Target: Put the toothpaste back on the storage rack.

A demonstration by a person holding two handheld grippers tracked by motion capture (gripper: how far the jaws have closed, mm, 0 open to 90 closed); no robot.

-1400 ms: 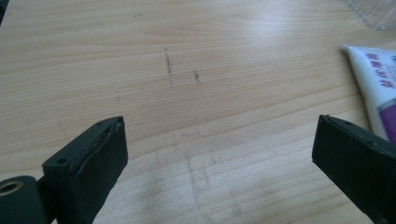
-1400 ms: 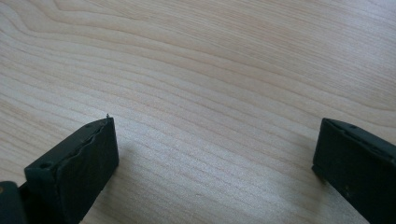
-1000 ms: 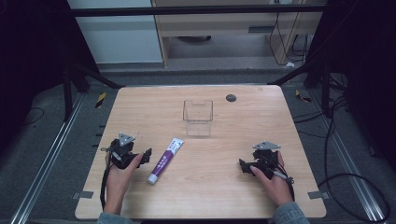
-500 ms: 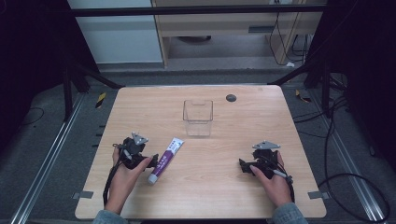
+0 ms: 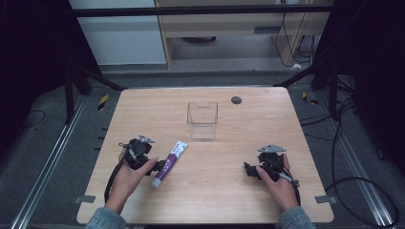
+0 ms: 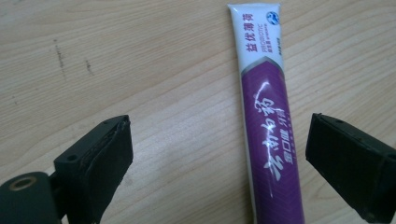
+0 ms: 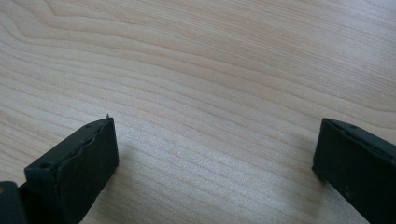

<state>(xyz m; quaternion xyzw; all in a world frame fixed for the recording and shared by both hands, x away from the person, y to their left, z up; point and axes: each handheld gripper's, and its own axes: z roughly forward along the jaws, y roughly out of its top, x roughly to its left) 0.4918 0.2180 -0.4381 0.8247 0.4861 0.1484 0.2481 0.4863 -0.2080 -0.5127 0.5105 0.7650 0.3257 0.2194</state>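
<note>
Lying on the desk (image 5: 143,109) left of centre, the tube (image 5: 169,162) points its flat white end toward the far side and its cap end toward the person. At its left, the left tool (image 5: 160,165) is held low by a hand, its jaws wide apart and straddling the tube near the purple lower half without touching it. In the left gripper view the tube (image 6: 268,116) runs up between the jaws, nearer the right one, with bare wood between it and the left one. Farther back, near the middle of the desk, a clear box (image 5: 202,120) stands upright, well apart from the tube. A small dark disc (image 5: 236,100) lies behind it to the right. Near the right edge, the right tool (image 5: 248,170) rests low over bare wood, jaws wide apart and holding nothing.
</note>
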